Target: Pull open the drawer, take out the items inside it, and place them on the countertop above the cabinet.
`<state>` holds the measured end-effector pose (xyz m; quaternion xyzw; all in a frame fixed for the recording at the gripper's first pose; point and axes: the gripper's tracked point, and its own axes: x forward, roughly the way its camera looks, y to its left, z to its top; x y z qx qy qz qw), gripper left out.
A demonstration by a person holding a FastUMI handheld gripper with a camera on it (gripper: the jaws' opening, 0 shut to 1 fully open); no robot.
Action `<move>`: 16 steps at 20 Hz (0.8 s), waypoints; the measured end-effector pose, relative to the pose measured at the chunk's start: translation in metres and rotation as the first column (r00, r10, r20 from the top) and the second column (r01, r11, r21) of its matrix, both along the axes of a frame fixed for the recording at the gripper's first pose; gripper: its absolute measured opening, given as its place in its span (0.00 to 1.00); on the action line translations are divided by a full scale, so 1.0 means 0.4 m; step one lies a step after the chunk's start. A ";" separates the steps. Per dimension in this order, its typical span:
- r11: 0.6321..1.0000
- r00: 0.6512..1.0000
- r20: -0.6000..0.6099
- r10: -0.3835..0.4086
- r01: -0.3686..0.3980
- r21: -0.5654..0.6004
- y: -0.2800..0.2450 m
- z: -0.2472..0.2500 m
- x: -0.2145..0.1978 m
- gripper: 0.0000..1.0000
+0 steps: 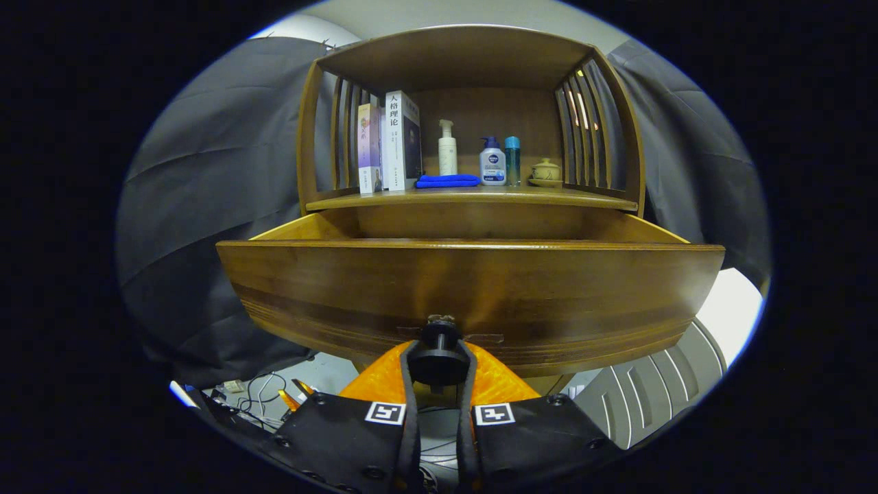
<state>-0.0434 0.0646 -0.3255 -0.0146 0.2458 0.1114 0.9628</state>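
Gripper [439, 357]: fingers were clamped on the drawer knob [439, 358]
Drawer [473, 288]: stood pulled out below the countertop [473, 197]

2 books [387, 140], 3 bottles [492, 161], blue cloth [447, 181], jar [546, 171].

Open from above between drawer [473, 288] front and countertop [473, 199] edge; blocked ahead by gripper [439, 363] clamped on knob [439, 336].
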 end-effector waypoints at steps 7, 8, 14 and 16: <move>1.000 1.000 -0.017 0.003 -0.003 0.003 0.005 0.008 -0.029 0.23; 1.000 1.000 -0.021 0.001 -0.001 0.006 0.005 0.011 -0.031 0.23; 1.000 1.000 -0.028 0.008 -0.008 0.011 0.010 0.033 -0.038 0.46; 0.999 1.000 0.001 0.024 -0.024 0.034 0.013 0.078 -0.040 0.63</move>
